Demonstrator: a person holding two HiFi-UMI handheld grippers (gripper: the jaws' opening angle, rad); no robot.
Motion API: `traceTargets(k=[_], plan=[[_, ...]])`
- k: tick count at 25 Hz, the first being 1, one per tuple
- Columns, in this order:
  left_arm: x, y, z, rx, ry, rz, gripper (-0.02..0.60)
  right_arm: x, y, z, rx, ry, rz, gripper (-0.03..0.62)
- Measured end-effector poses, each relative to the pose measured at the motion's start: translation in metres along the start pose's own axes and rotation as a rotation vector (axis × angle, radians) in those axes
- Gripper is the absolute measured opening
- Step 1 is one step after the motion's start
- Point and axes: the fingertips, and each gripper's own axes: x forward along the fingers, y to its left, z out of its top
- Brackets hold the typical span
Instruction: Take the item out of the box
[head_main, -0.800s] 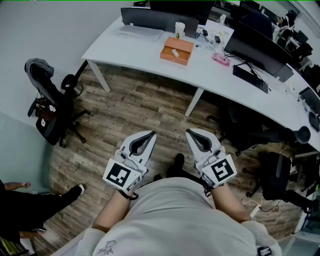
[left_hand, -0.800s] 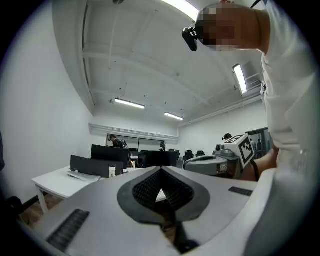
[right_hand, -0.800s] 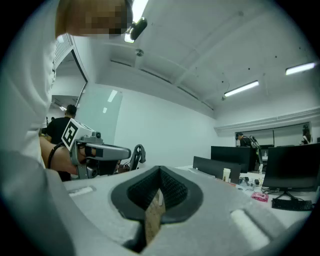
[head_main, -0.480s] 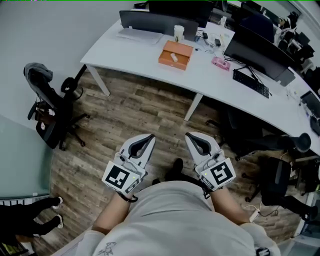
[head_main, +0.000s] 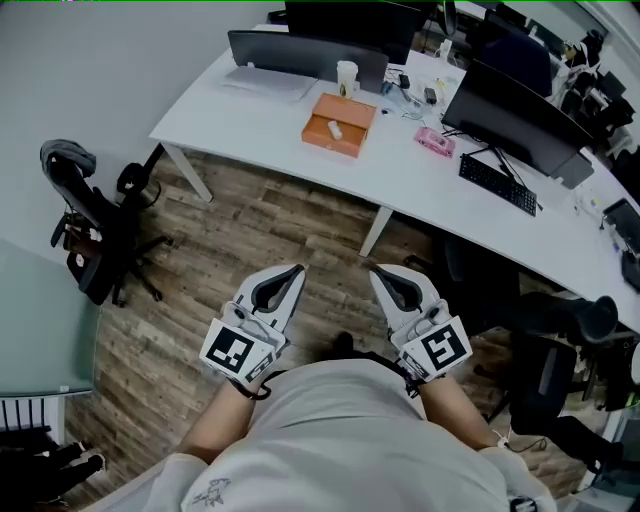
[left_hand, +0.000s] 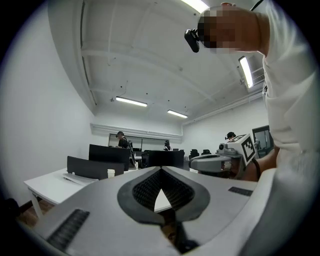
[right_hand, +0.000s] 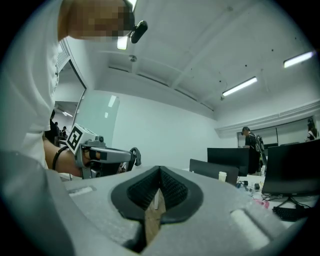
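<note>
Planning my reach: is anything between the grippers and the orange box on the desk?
Nothing visible: only floor separates the left gripper and right gripper from the desk; the box sits near its front edge.

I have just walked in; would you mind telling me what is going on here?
A person stands on the wooden floor, holding a gripper in each hand at waist height. The left gripper and the right gripper are both shut and empty, pointing level toward the white desk. The orange box sits open on that desk with a small white item inside. Neither gripper is near it, so the item is not yet out.
</note>
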Motion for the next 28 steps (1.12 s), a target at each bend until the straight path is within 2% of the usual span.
traceTargets(k=[5,12,19,28], plan=[[0.044,-0.006,0.007,0.003,-0.02,0.011,-0.002,-0.011,-0.046,0.0,-0.005,0.011,0.009,0.003],[0.076,-0.011,0.0,0.001,-0.001,0.01,-0.002,-0.018,-0.089,-0.005,0.027,0.008,-0.009,0.003],[0.1,-0.011,-0.01,0.016,0.012,-0.027,-0.002,-0.017,-0.109,-0.014,0.071,0.015,-0.037,0.002],[0.129,0.008,-0.019,-0.015,0.015,-0.05,-0.002,-0.005,-0.136,-0.015,0.064,0.016,-0.073,0.003]])
